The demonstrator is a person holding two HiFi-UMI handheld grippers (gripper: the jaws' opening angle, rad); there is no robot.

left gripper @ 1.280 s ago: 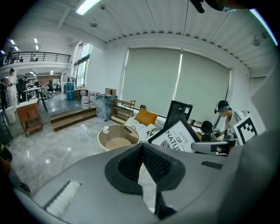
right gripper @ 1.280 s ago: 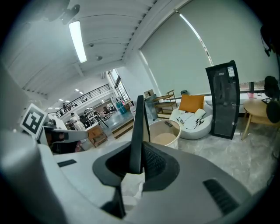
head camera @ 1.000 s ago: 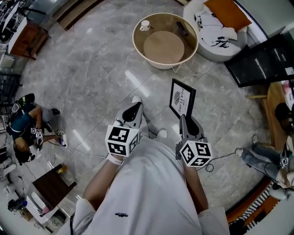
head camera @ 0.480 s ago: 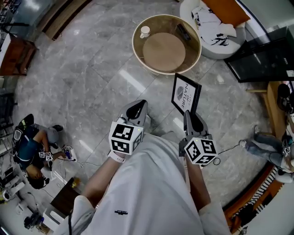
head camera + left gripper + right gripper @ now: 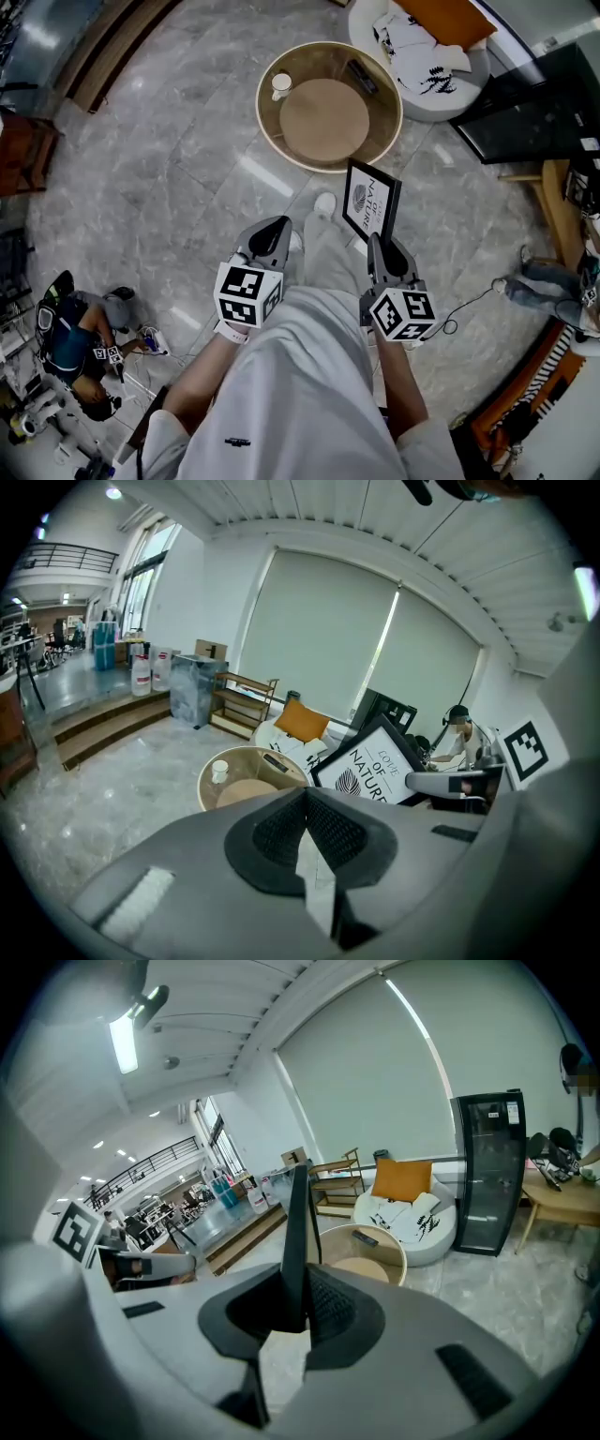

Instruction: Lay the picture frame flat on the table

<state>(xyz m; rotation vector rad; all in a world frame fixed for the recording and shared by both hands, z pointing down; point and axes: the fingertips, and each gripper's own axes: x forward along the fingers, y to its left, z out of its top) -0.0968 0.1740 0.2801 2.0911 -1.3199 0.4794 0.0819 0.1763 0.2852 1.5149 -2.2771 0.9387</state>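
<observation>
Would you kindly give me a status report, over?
Left gripper shut, empty. Right gripper shut on frame, held upright. Table ahead, cup and remote on it.

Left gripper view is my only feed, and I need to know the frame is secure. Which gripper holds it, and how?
Observer: The right gripper is shut on the picture frame, which sits edge-on between its pads in the right gripper view.
Operator: Is it over the table yet?
Observer: Barely. In the head view it stands upright at the near rim of the round table, mostly over the floor.
</observation>
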